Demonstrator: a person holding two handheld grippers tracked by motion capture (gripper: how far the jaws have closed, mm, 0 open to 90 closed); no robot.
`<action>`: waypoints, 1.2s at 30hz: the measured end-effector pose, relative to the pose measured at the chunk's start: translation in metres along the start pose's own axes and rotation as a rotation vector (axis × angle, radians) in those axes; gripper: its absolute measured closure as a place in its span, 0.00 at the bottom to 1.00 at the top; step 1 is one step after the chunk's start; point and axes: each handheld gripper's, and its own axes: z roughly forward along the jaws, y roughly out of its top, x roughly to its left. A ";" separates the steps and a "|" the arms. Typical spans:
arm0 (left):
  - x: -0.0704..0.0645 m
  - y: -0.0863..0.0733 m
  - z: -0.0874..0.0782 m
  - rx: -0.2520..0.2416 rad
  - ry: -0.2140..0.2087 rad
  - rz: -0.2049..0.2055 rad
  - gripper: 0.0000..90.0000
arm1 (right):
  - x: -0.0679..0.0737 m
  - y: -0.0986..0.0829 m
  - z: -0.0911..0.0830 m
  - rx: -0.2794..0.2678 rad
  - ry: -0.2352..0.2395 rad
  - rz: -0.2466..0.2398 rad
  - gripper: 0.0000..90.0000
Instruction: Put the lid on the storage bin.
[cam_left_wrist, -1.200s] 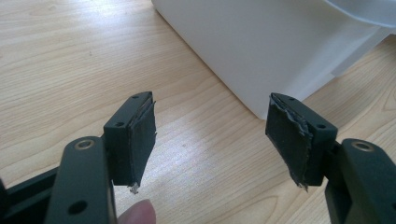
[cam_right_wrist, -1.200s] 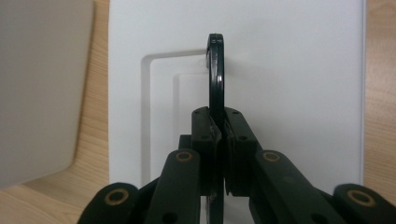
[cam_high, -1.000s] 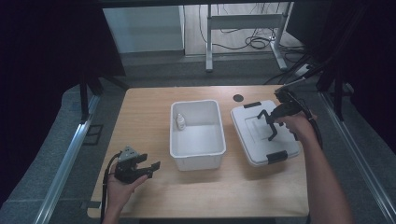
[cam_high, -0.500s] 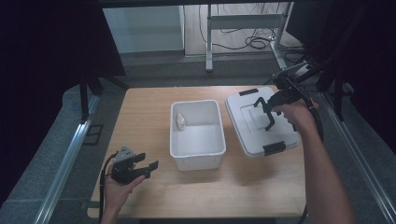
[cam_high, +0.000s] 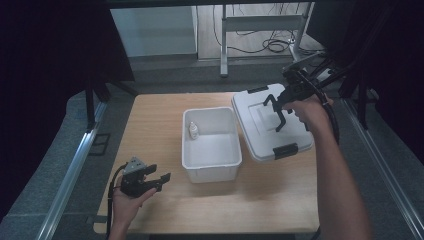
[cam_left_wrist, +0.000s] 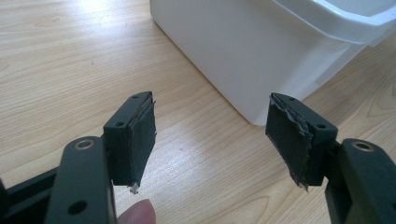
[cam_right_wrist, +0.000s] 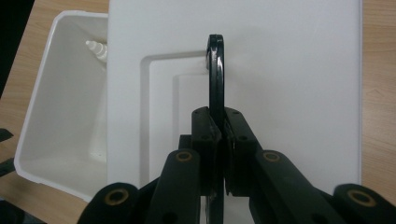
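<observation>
A white bin stands open at the table's middle, with a small white bottle in its far left corner. My right gripper is shut on the black handle of the white lid. It holds the lid tilted above the table, just right of the bin and overlapping its right rim. In the right gripper view the lid covers part of the bin and the bottle peeks out. My left gripper rests open near the front left, its pads empty, facing the bin's corner.
The lid carries black clips at its far end and near end. The wooden table has bare room left of the bin and along the front. Metal rails run on the floor beside it.
My right gripper has raised the lid off the table by its handle and carried it up and toward the bin. The left gripper has barely moved.
</observation>
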 end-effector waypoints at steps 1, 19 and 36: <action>0.000 0.000 0.000 0.000 0.001 0.002 0.37 | 0.002 0.001 0.001 0.000 0.002 0.000 0.95; 0.002 -0.001 0.001 0.003 -0.002 -0.004 0.37 | 0.035 0.010 0.018 0.009 0.014 -0.032 0.95; 0.003 -0.001 0.000 0.003 0.002 -0.002 0.37 | 0.071 0.017 0.035 0.026 0.026 -0.031 0.95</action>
